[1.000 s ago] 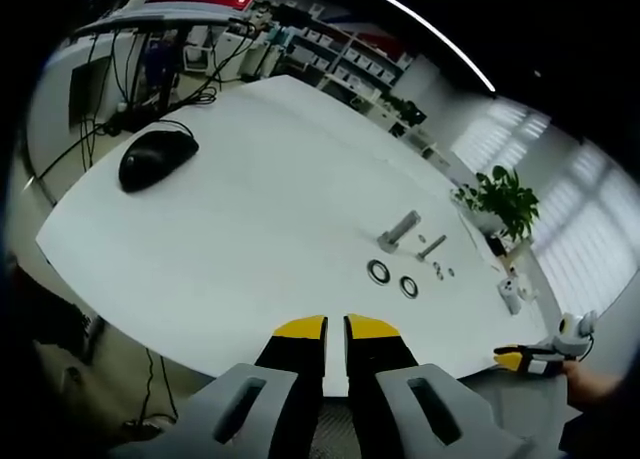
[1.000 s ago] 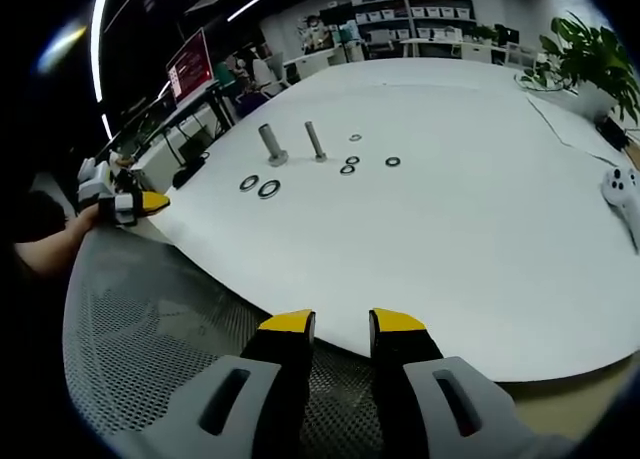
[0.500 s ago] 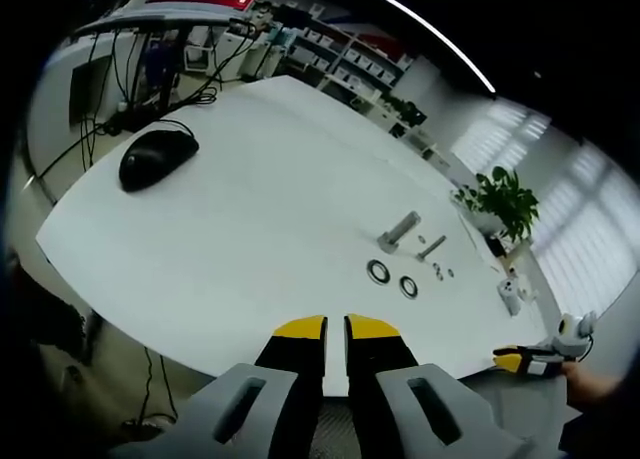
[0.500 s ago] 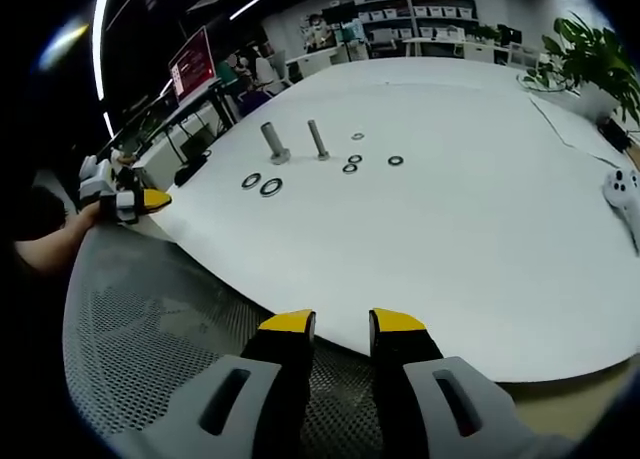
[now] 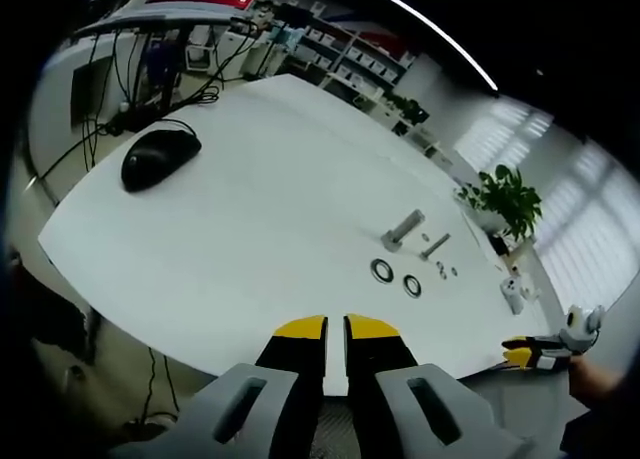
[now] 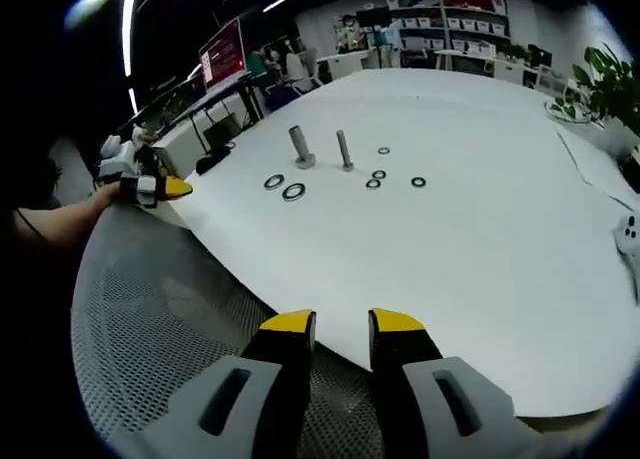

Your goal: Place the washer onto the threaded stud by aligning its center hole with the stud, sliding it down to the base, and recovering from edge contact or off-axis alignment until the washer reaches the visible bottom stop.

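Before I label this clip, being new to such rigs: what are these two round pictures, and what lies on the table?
A person holds a two-jaw tool in each hand, each carrying a fisheye camera looking along its yellow-tipped jaws. The left gripper and right gripper both hover at the edge of the white table, holding nothing. The left's jaws look nearly closed, the right's slightly apart. On the table stand two grey metal studs, upright, with two larger dark ring washers beside them and several smaller washers nearby. The left gripper view adds a black computer mouse. The right gripper view has a grey mesh chair back below.
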Demonstrator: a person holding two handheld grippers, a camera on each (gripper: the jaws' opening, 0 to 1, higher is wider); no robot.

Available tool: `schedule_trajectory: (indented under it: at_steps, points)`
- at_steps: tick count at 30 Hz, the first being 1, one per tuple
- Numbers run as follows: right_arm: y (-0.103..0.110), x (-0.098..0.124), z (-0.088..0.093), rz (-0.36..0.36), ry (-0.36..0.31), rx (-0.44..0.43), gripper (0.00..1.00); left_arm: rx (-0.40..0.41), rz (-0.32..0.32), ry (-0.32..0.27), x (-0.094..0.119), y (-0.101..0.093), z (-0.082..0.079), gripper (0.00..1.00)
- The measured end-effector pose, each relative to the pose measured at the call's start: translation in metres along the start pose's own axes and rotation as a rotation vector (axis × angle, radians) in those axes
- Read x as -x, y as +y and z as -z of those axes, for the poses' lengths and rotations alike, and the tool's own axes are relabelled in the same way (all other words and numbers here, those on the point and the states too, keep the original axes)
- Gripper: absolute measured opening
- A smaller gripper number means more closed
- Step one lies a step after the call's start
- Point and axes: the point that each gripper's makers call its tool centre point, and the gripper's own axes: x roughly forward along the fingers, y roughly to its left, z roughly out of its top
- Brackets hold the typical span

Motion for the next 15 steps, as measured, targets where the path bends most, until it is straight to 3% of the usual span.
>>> schedule_trajectory:
  at_steps: [8, 10, 15]
  points:
    - [-0.002, -0.004, -0.023, -0.042, -0.036, 0.019, 0.24, 0.000, 0.001, 0.000, 0.000, 0.000, 0.000, 0.04]
    - [-0.001, -0.007, -0.020, -0.040, 0.005, 0.113, 0.24, 0.005, 0.001, -0.003, 0.000, 0.000, -0.001, 0.04]
    - [0.012, -0.014, -0.024, -0.097, 0.057, 0.177, 0.23, -0.007, 0.005, 0.008, -0.001, -0.001, 0.001, 0.04]
